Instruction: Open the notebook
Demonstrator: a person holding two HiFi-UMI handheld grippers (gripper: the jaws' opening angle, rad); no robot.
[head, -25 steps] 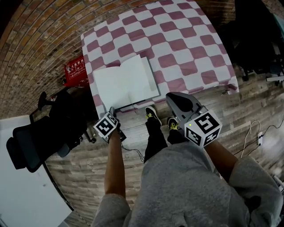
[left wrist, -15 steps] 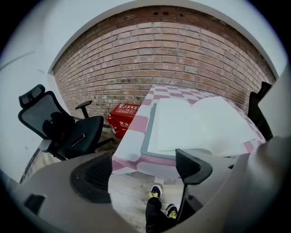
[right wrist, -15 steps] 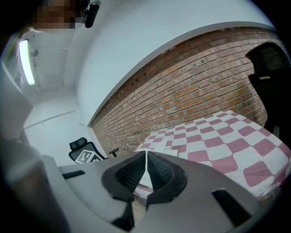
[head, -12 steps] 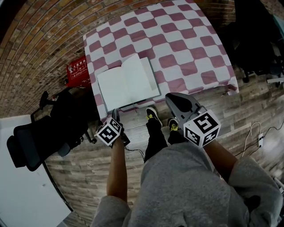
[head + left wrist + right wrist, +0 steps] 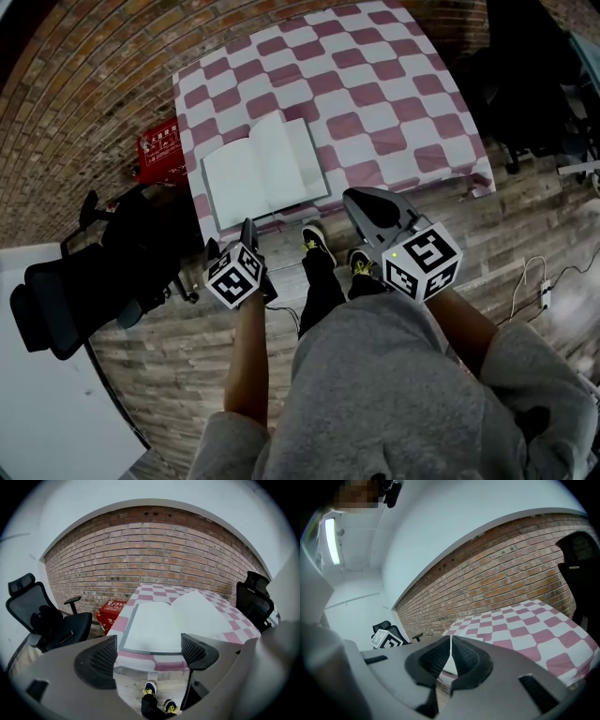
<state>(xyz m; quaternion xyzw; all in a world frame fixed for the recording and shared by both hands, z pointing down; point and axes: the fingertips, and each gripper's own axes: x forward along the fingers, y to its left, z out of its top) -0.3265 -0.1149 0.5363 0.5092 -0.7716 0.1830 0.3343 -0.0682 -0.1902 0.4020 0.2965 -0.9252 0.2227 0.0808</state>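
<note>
The notebook (image 5: 261,171) lies open with blank white pages up, at the near left corner of the table (image 5: 375,84) with its pink and white checked cloth. In the left gripper view the notebook (image 5: 164,625) shows beyond the jaws. My left gripper (image 5: 246,246) hangs off the table's near edge, just below the notebook, open and empty (image 5: 149,656). The right gripper (image 5: 364,208) is held near the table's front edge, right of the notebook, jaws pressed together with nothing between them (image 5: 451,660).
A red box (image 5: 159,148) sits on the floor left of the table. A black office chair (image 5: 84,281) stands at the left, another dark chair (image 5: 525,84) at the right. My legs and shoes (image 5: 321,246) are below the table edge. A cable (image 5: 539,281) lies on the wooden floor.
The left gripper has drawn back from the notebook's near edge toward my body. The right gripper has barely moved. The notebook stays open.
</note>
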